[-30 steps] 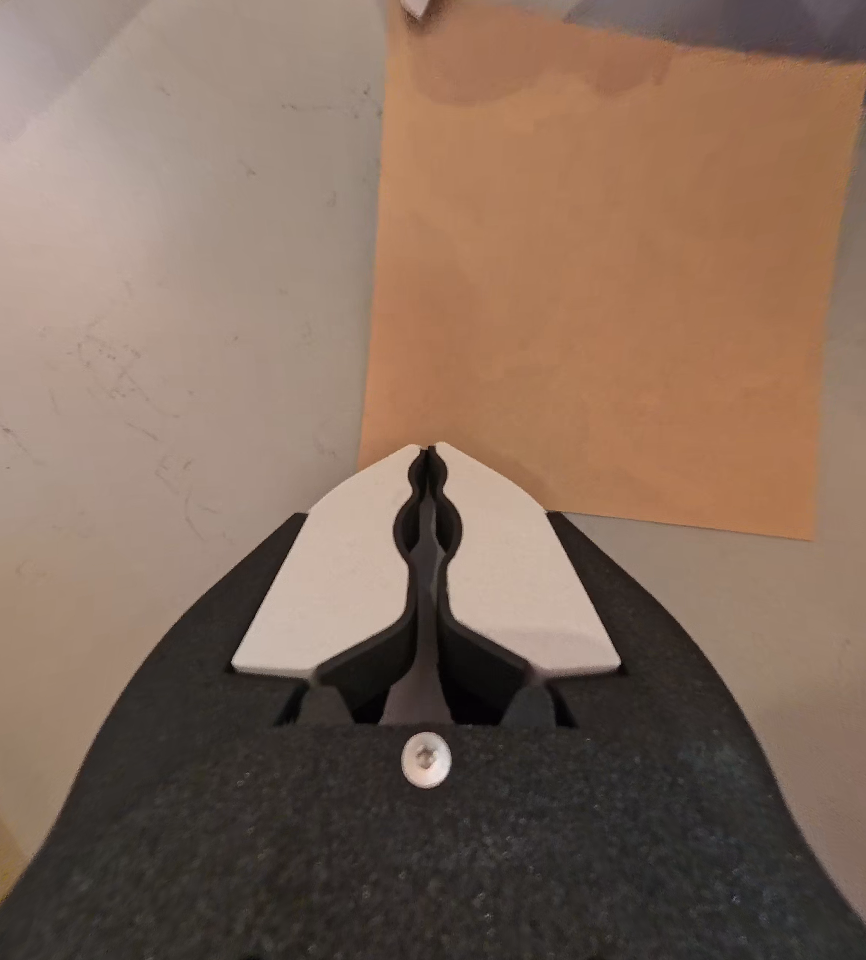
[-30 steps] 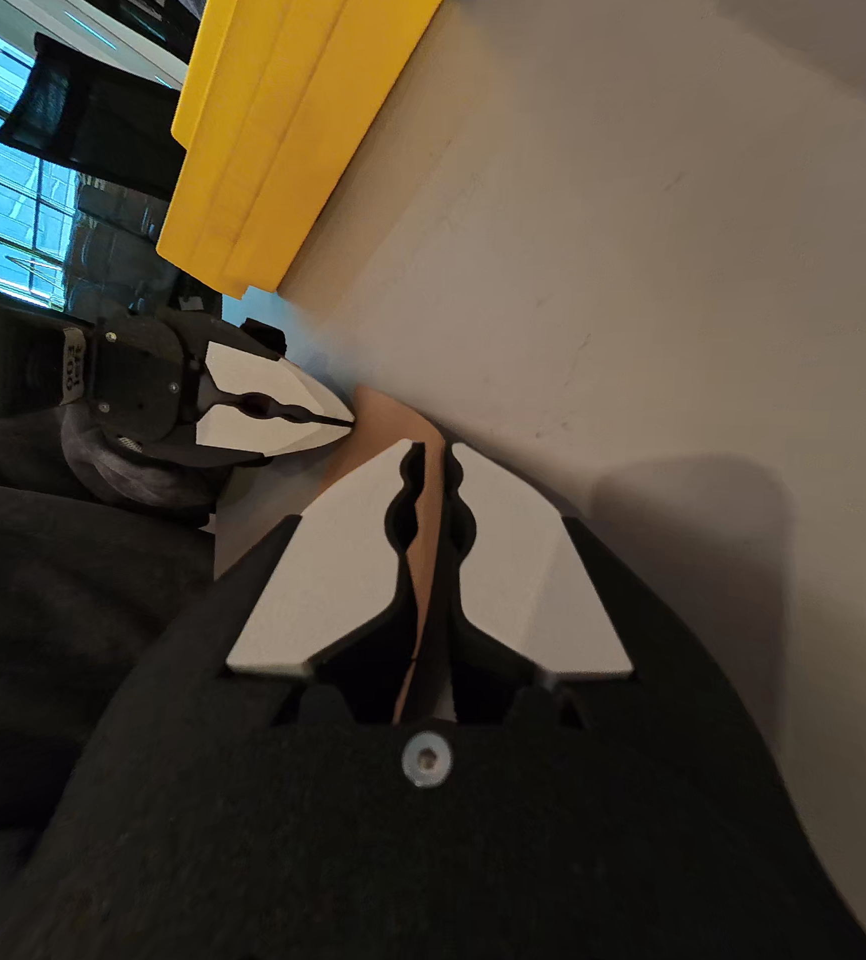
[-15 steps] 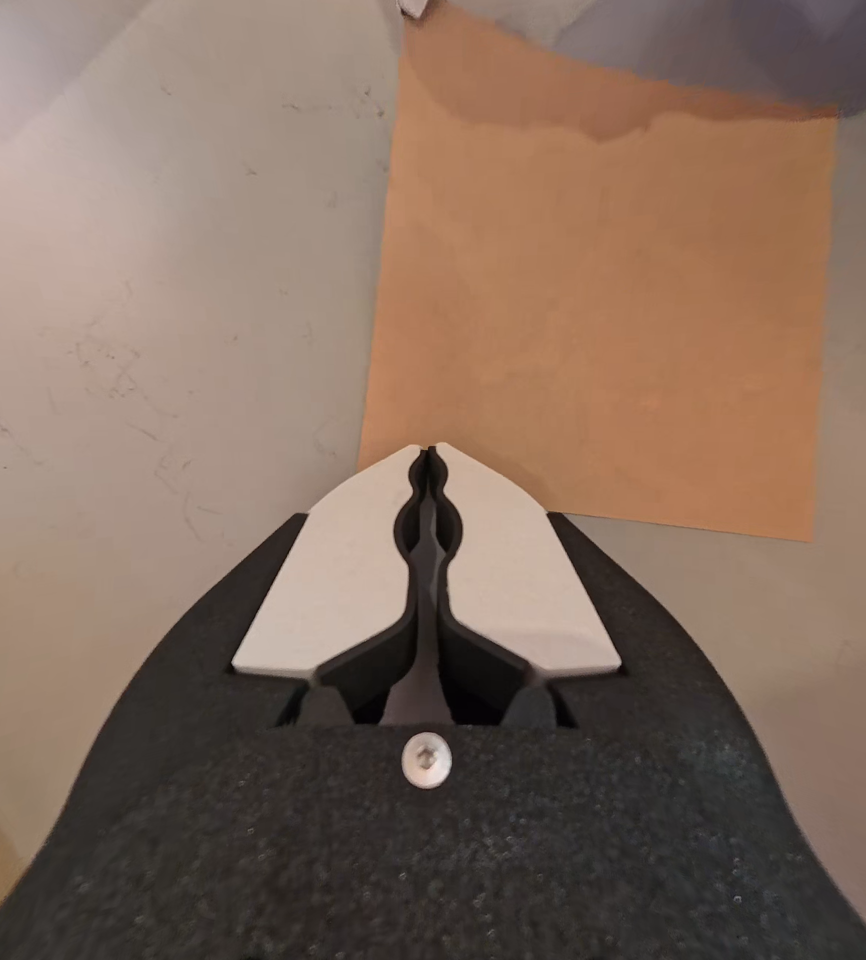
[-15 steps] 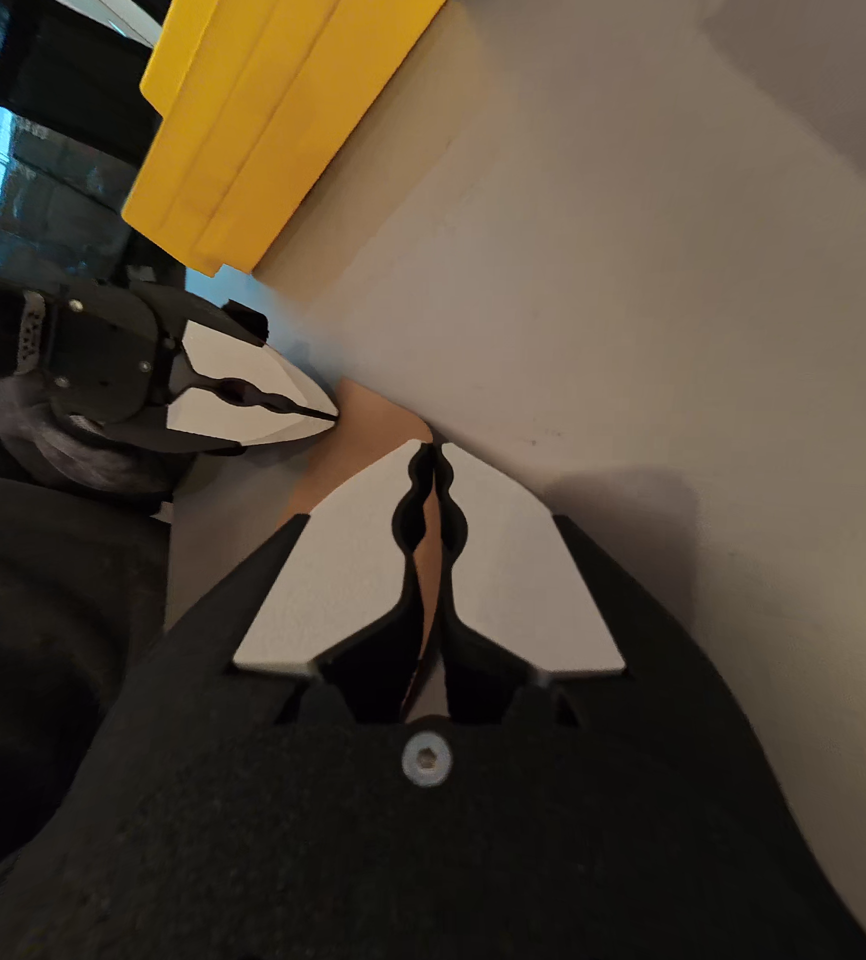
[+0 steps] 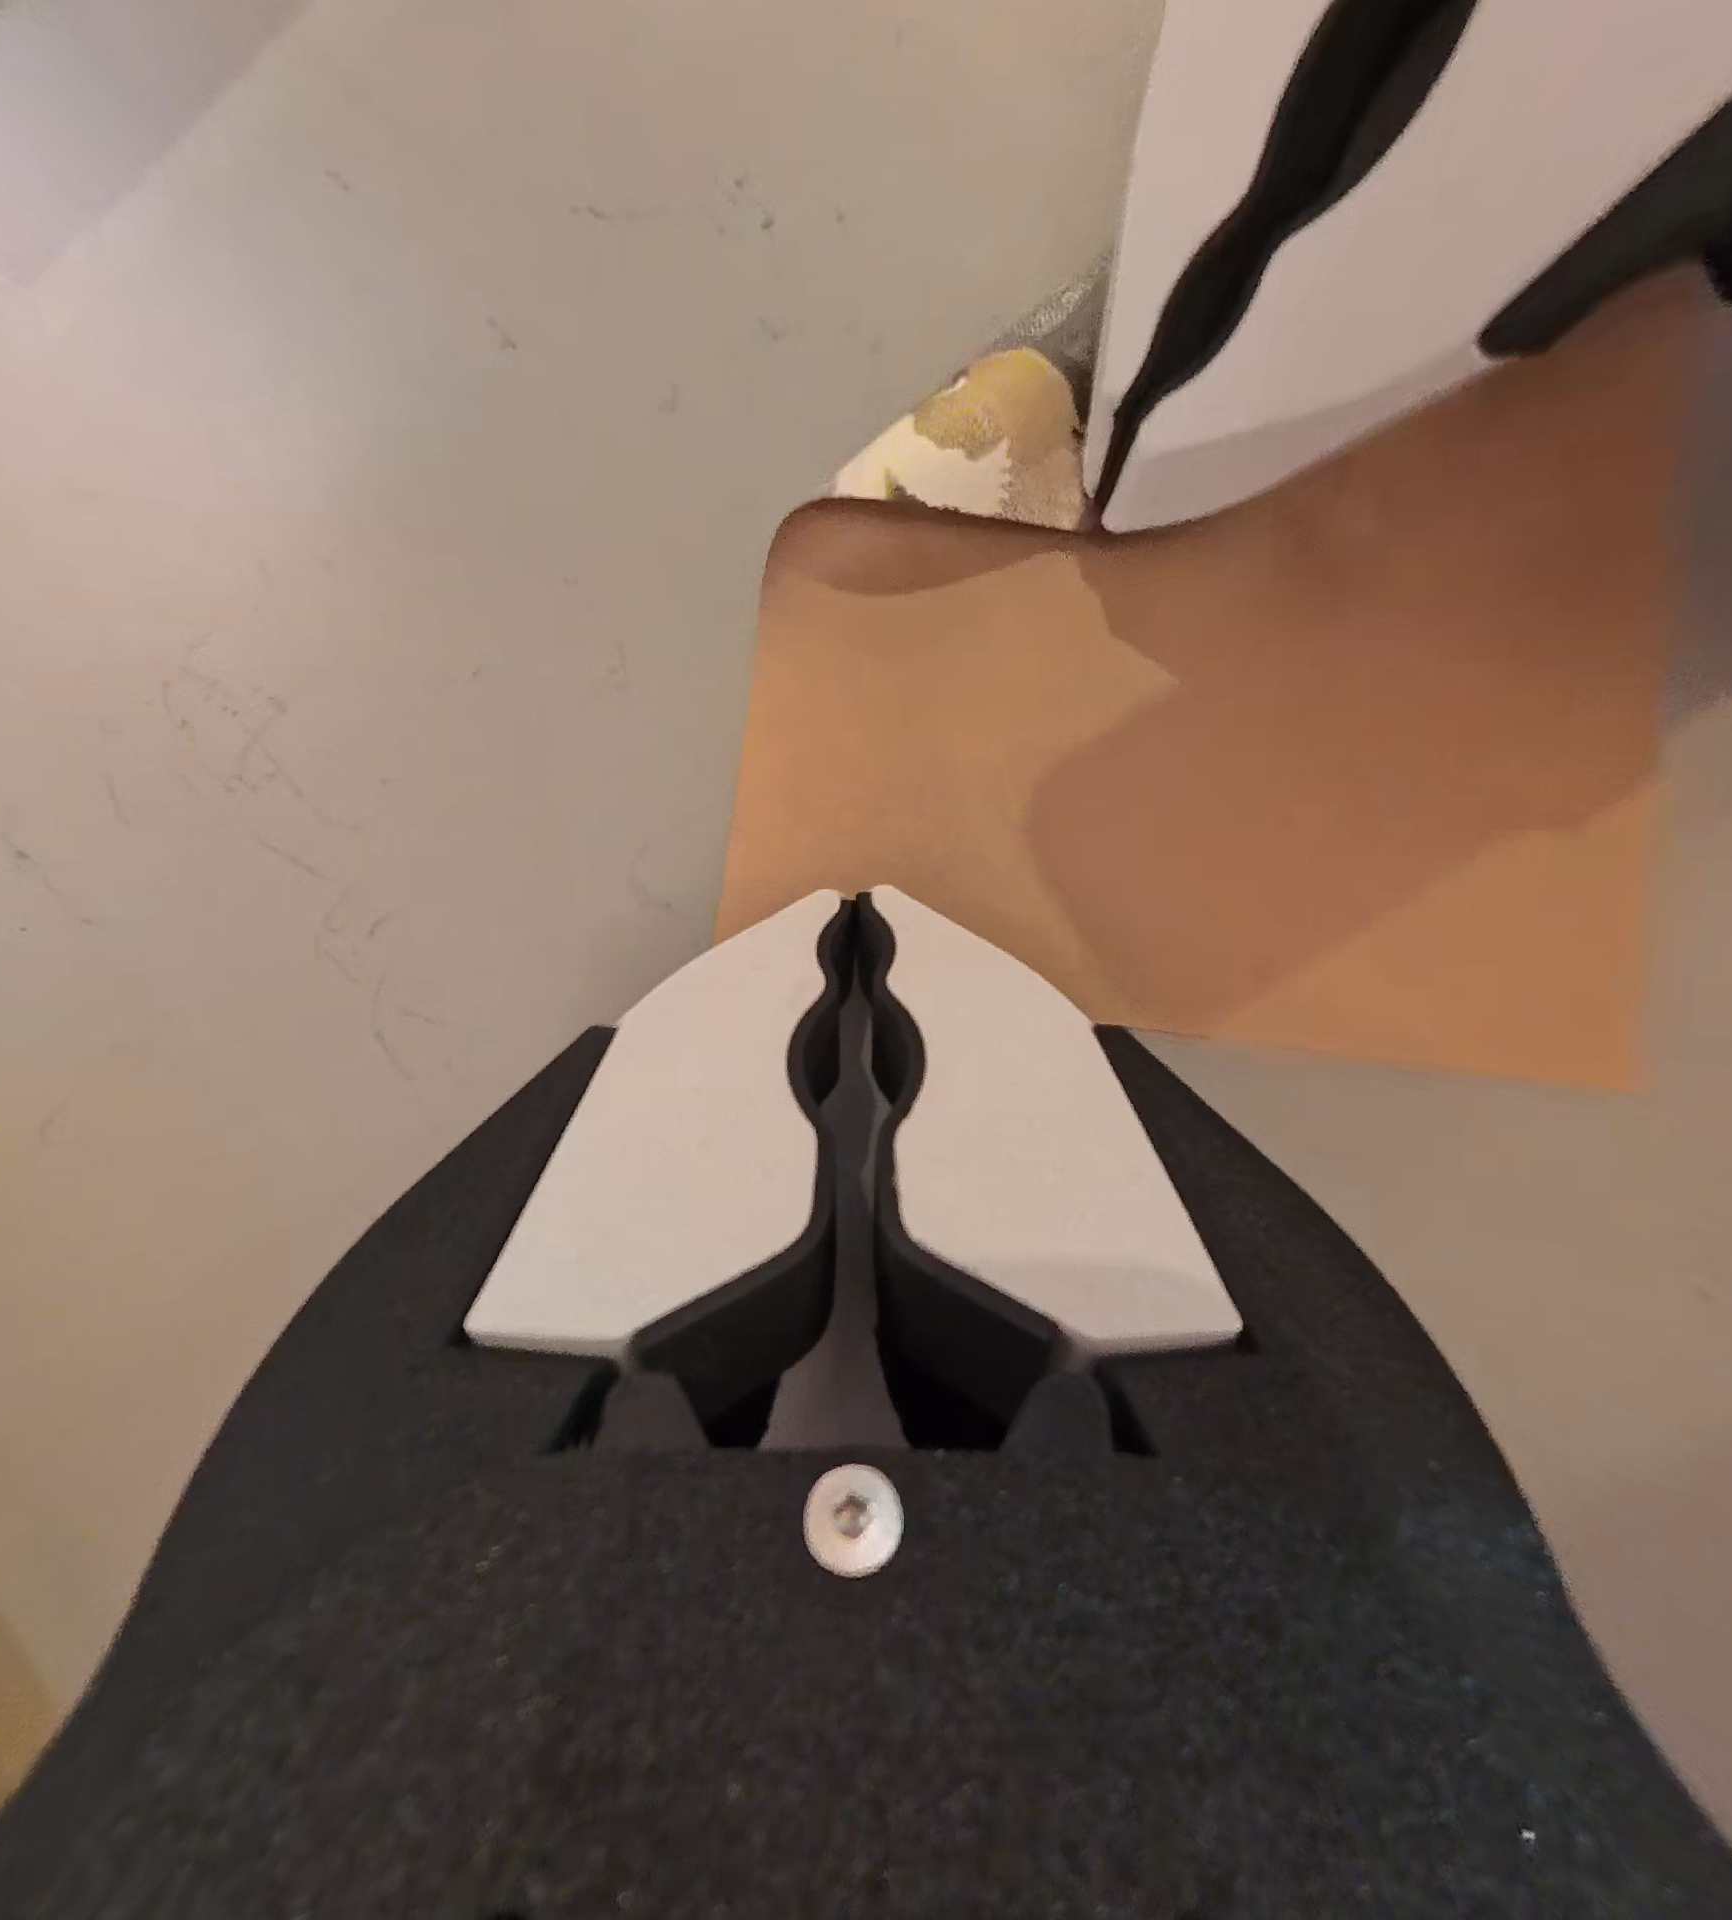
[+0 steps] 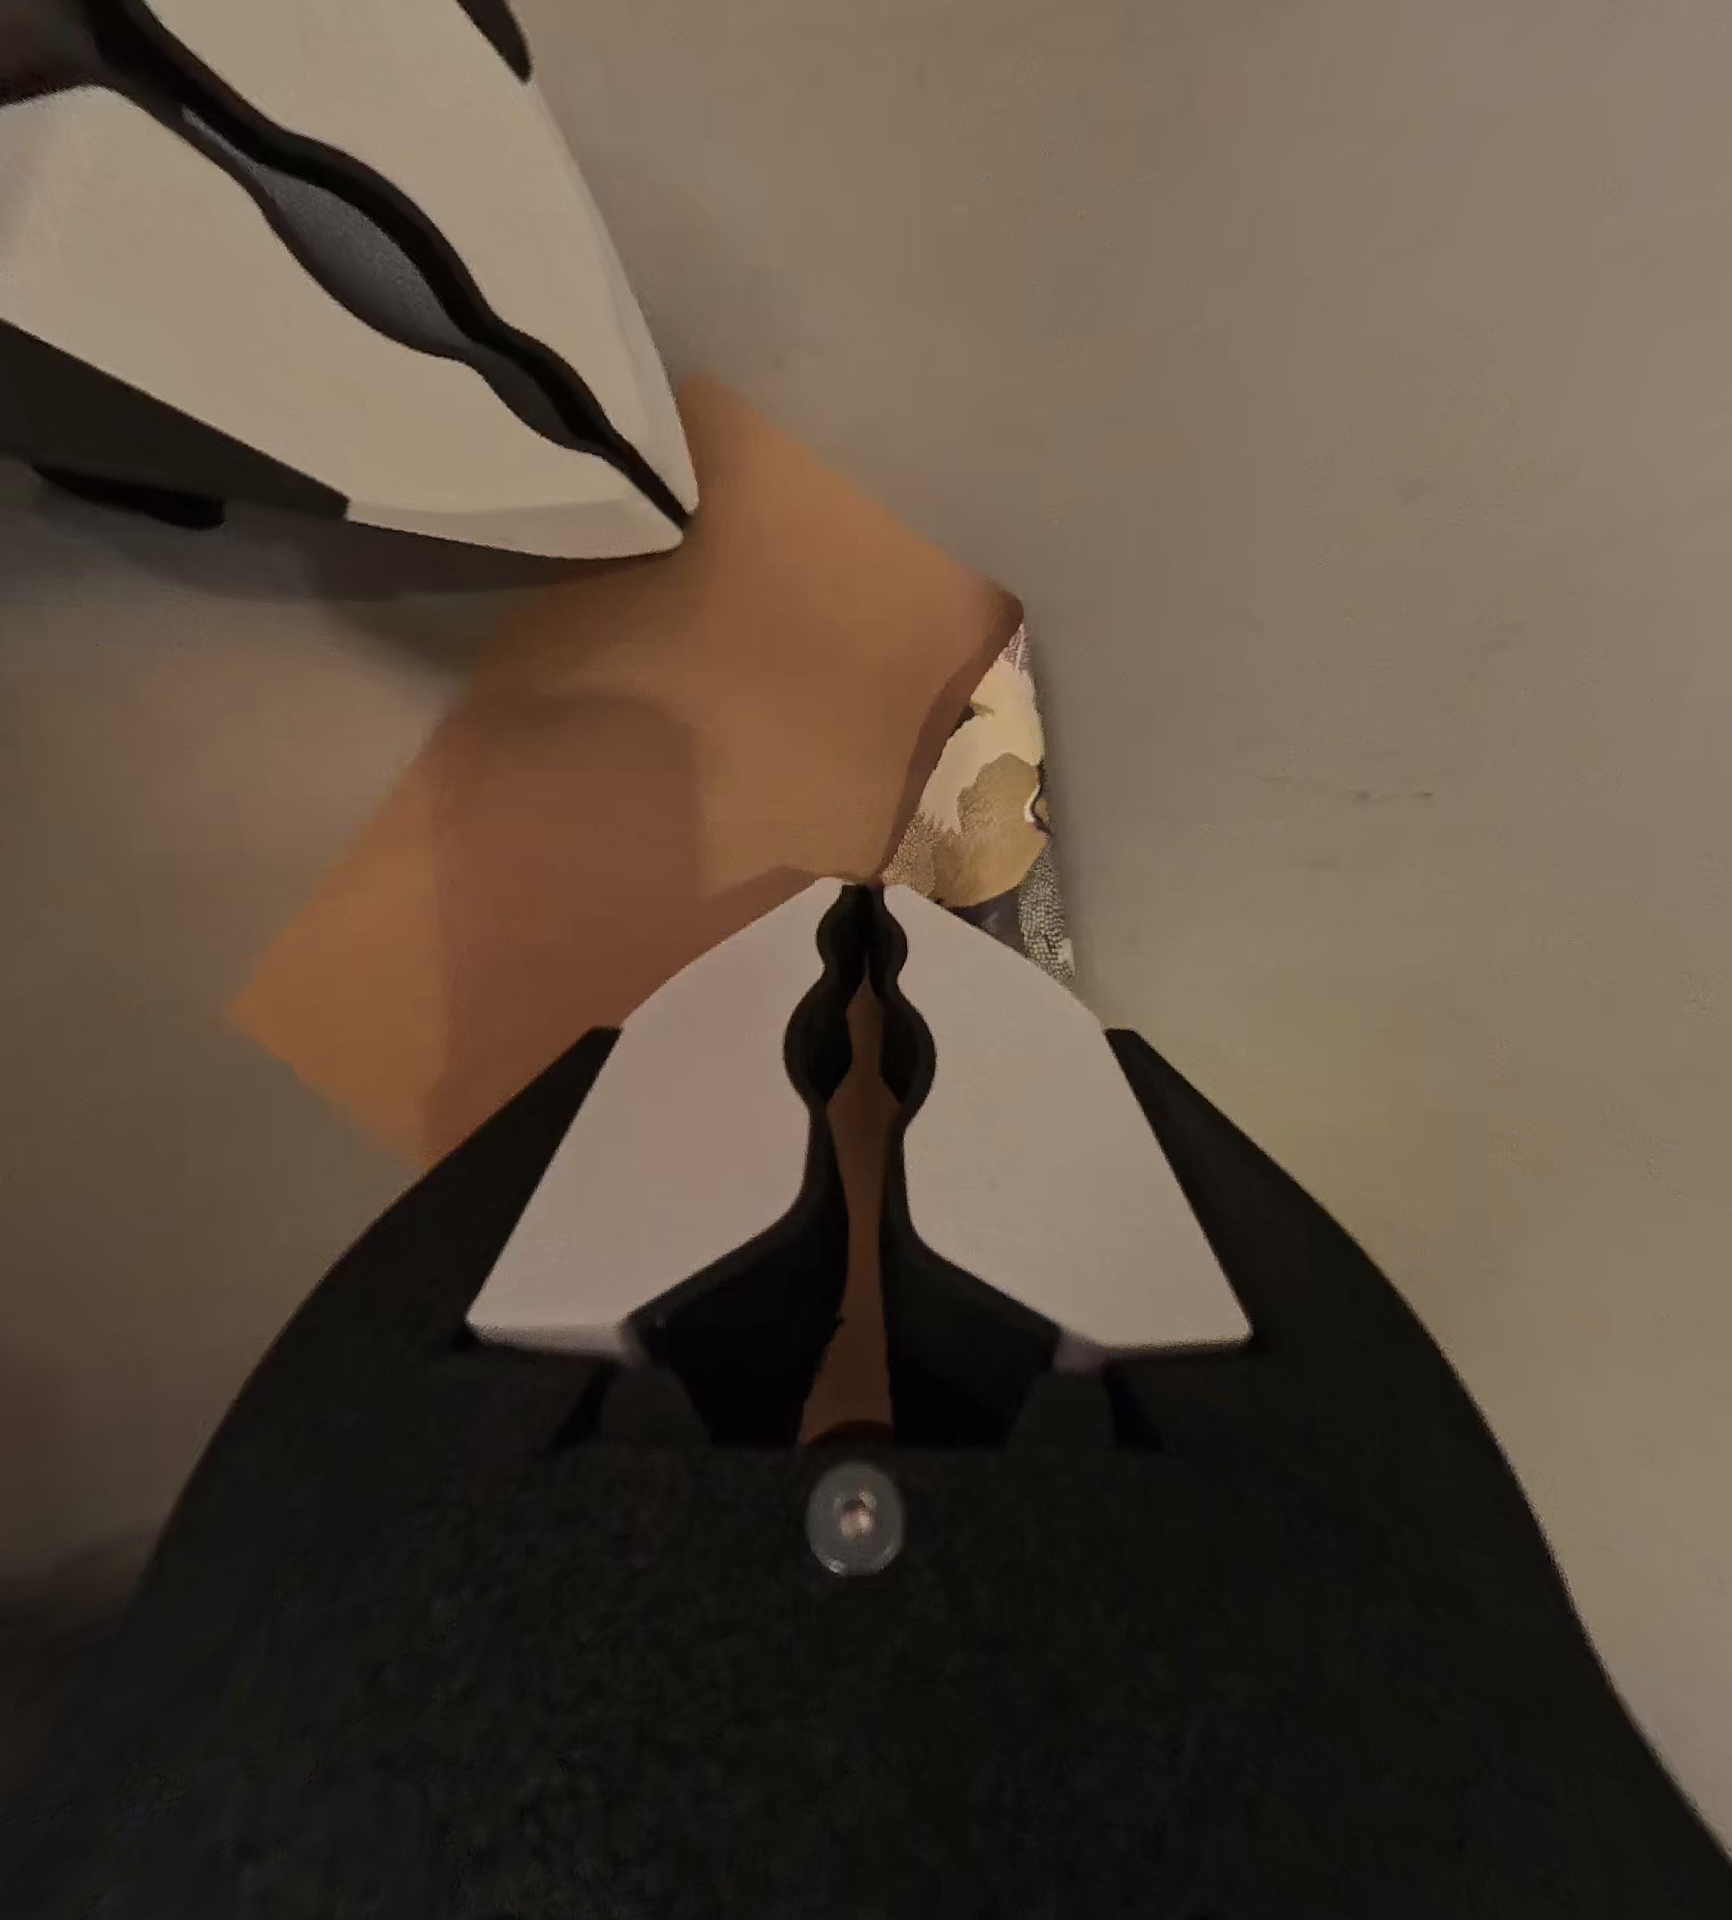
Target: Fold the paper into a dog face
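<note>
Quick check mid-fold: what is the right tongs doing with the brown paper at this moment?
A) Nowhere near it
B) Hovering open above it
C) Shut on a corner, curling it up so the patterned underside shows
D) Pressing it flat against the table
C: the right tongs is shut on the paper, whose lifted edge shows its patterned underside, while the left tongs is shut at the near corner.

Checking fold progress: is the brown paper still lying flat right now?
No. The paper is partly lifted: the right tool pinches its far corner, which curls up to show a patterned underside.
</note>
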`<state>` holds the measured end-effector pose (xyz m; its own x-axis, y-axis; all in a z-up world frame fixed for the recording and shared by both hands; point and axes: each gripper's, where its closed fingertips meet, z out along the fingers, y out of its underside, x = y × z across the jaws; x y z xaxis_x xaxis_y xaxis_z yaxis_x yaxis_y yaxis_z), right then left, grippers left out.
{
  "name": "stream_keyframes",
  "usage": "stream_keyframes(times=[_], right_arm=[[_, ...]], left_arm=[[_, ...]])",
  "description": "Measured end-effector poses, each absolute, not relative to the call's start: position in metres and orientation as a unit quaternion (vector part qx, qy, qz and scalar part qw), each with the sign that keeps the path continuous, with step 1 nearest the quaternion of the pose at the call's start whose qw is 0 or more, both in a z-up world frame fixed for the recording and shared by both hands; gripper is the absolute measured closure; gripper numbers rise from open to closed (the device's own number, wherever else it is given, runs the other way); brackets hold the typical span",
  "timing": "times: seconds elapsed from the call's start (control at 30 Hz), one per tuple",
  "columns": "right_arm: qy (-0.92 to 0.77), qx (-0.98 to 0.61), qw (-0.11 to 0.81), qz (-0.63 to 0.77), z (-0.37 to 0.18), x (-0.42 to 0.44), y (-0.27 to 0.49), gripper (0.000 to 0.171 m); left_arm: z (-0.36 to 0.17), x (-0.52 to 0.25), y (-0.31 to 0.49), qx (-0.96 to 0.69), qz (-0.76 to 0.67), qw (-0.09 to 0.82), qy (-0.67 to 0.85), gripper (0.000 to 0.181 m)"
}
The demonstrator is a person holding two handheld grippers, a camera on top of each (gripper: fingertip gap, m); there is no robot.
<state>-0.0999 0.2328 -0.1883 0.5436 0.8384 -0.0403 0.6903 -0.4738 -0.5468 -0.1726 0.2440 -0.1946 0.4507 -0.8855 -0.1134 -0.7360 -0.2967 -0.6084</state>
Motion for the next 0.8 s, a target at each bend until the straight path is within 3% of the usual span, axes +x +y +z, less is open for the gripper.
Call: stream_keyframes(times=[0.8], right_arm=[[-0.490,-0.832,0.223,0.136,-0.195,-0.149,0.165,0.171]], left_arm=[[-0.195,-0.172,0.244,-0.795,-0.123,0.309,0.508,0.181]])
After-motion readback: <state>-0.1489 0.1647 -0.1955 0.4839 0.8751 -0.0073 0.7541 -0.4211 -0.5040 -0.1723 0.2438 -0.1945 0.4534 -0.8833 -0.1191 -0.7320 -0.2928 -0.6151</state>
